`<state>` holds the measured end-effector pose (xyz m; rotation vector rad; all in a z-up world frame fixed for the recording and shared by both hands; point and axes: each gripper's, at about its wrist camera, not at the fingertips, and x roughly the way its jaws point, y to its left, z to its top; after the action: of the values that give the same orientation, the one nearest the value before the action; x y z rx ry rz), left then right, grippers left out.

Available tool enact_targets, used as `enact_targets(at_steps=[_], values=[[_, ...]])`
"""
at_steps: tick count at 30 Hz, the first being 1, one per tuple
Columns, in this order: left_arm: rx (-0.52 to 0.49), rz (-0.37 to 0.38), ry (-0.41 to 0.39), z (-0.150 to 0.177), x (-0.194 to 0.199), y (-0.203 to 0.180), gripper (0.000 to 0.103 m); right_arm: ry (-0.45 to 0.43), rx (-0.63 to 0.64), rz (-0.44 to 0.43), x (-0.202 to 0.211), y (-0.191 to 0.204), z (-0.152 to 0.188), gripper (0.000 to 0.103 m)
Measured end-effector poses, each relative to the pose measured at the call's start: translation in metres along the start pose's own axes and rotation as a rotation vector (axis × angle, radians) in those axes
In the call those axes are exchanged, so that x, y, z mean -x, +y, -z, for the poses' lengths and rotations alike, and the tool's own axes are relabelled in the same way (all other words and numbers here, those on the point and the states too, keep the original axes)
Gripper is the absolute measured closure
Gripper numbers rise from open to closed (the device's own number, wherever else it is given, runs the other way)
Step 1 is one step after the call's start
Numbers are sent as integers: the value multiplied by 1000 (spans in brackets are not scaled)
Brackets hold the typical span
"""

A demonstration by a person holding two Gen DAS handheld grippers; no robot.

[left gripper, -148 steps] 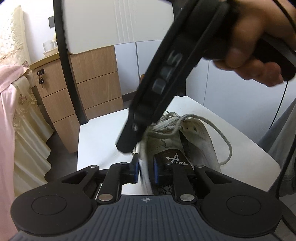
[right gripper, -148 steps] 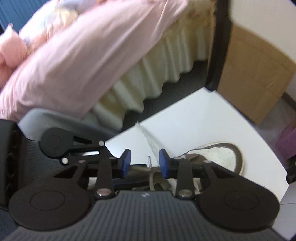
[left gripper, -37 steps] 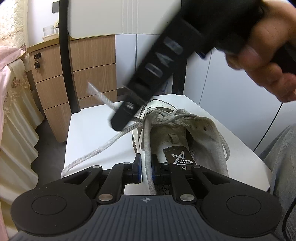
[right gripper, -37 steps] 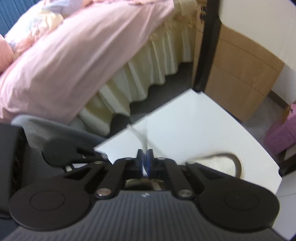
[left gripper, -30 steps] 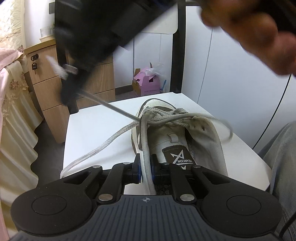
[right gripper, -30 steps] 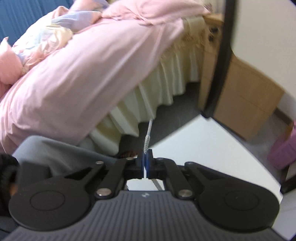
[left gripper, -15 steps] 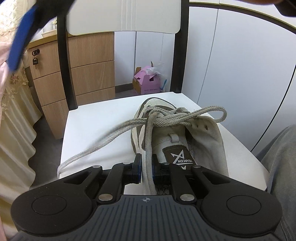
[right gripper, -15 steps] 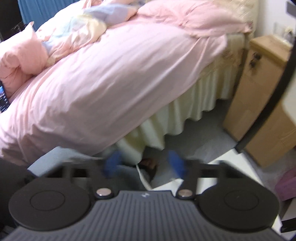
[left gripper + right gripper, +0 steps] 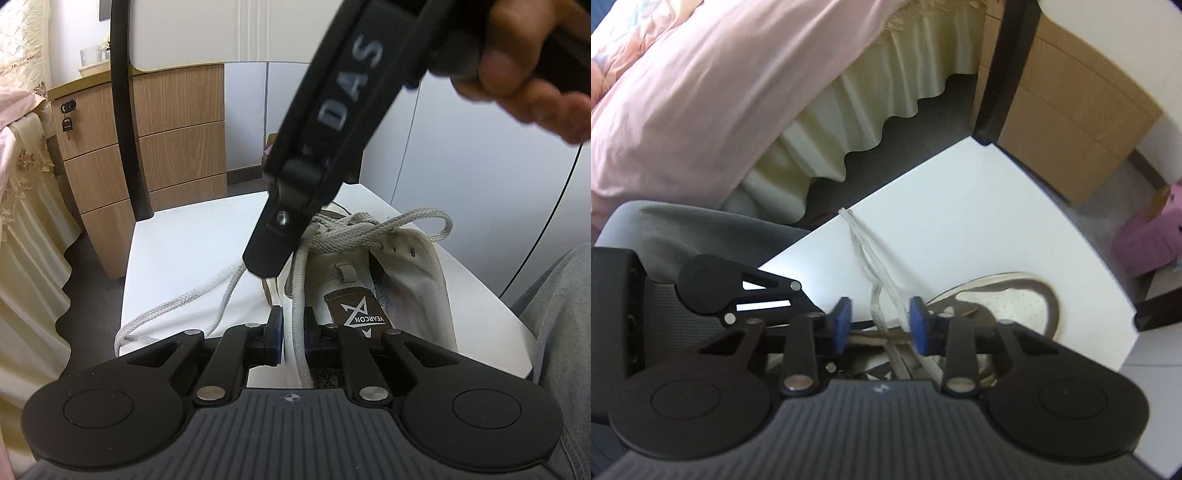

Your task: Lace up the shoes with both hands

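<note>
This is a bedroom in a home. A bed [image 9: 701,92] fills one side, covered with a pink duvet [image 9: 683,74] above a cream pleated valance [image 9: 886,85]. Beside it stands a wooden bedside cabinet [image 9: 155,147] with three drawers and a small padlock [image 9: 67,120] on its side. A white chair [image 9: 192,236] with a black frame serves as the work surface, and white wardrobe panels [image 9: 461,184] line the wall behind it.
</note>
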<state>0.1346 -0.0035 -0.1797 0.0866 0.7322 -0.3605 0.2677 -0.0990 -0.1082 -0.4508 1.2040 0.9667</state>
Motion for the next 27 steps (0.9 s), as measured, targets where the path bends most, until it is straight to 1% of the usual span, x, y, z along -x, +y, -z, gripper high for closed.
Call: enact_targets(at_steps=[1, 2, 4, 6, 9, 12, 15, 17, 22, 24, 25, 27], values=[[1, -1, 0, 0, 0, 0, 92, -4, 9, -3, -2, 3, 2, 90], [2, -3, 0, 0, -1, -1, 92, -17, 30, 14, -2, 7, 3, 100], [2, -11, 5, 0, -3, -3, 92, -58, 73, 44, 2, 18, 3, 100], [-2, -16, 12, -1, -4, -4, 92, -94, 88, 36, 9, 23, 0, 100], [-3, -18, 15, -2, -6, -6, 92, -166, 69, -5, 24, 24, -6, 101], [-5, -19, 14, -2, -7, -9, 92, -219, 49, -56, 36, 29, -17, 101], [-11, -14, 13, -3, -8, -13, 92, -255, 60, -114, 43, 45, -32, 101], [-11, -17, 14, -3, -8, -14, 92, -250, 77, -146, 43, 58, -40, 101], [-6, -27, 16, -3, -8, -15, 92, -168, 124, -207, 19, 78, -46, 101], [-4, -23, 17, -3, -7, -17, 92, -146, 105, -264, 15, 78, -46, 102], [-6, -23, 17, -3, -8, -19, 92, -141, 106, -268, 14, 80, -47, 102], [-5, -24, 19, -3, -8, -21, 92, -134, 133, -236, 14, 86, -49, 101]])
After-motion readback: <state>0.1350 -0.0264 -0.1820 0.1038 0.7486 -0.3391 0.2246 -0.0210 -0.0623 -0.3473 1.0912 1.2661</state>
